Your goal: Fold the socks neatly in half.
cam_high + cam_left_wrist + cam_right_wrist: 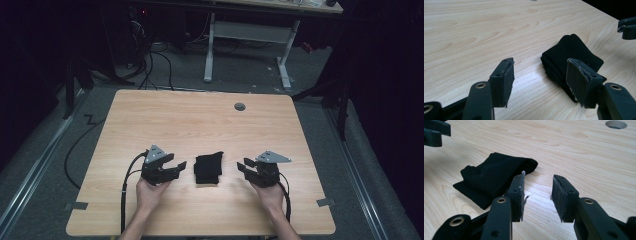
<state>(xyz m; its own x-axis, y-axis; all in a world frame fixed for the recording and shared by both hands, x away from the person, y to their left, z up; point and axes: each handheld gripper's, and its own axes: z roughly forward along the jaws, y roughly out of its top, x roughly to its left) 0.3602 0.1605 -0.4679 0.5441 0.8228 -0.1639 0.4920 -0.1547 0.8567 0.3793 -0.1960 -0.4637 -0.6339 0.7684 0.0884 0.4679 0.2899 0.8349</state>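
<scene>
I've got both tools gaping empty, left tool (pixel 179 166) and right tool (pixel 243 165) flanking the folded black sock (pixel 208 168) lying mid-tabletop (pixel 200 120), so it's pre-grasp; next I'd close in on its edges

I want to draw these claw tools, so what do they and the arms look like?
Both are black. The left gripper and right gripper each carry a grey three-cornered plate on top and trail a black cable. Each has two flat, blocky fingers faced with dark pads, on arms with brass-coloured rivets. The forearms are bare, with no sleeves in sight.
</scene>
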